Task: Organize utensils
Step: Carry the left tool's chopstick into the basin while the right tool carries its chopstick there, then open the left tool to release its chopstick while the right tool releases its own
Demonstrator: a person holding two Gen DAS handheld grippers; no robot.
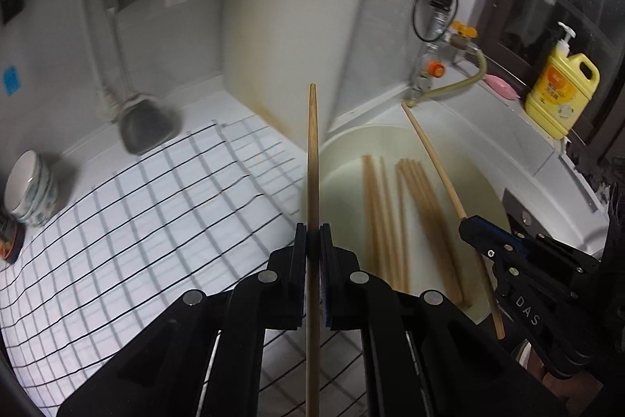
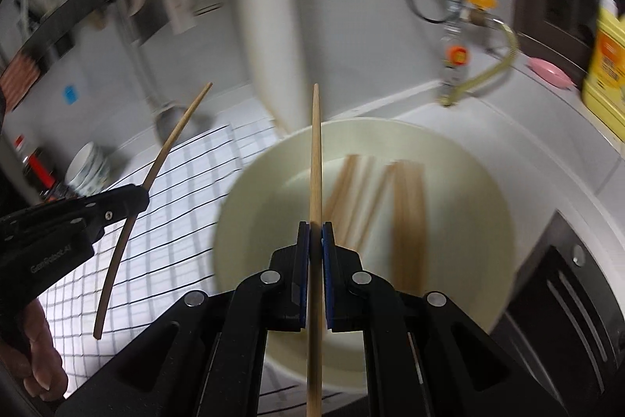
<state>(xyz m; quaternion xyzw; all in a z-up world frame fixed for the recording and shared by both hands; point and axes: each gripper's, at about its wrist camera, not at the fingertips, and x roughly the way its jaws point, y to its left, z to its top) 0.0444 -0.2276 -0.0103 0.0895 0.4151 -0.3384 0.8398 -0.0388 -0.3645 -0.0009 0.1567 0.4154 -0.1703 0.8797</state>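
While each hand holds one stick, both tools are squeezed tight. The left tool [image 1: 313,235] pinches a wooden chopstick [image 1: 312,159] between its two black fingers, and the stick points straight ahead, up off the cloth. It pokes out behind the fingers too. The right tool [image 2: 315,233] grips its own chopstick [image 2: 315,159] the same way, with the thin tip out in front, above the near side of the basin.

From the left camera, the right tool [image 1: 474,225] shows at the side with its stick slanting over the basin [image 1: 340,151]. From the right camera, the left tool [image 2: 136,194] shows at the side, with its stick bending over the cloth.

Inside the pale round basin lie more chopsticks [image 1: 406,213], flat on the bottom in a loose bunch. They look blurry.

Just left of the basin is a white cloth with dark lines in squares [image 1: 156,206], spread on the white surface [image 1: 203,96]. At the cloth's far left sits a stack of small bowls [image 1: 31,190]. A grey scoop-shaped thing [image 1: 148,127] leans by the wall.

Behind the basin stands a metal pipe with a yellow tap handle [image 1: 463,34] and a hose. On the ledge to the right are a pink soap [image 1: 500,85] and a yellow pump bottle [image 1: 562,88].
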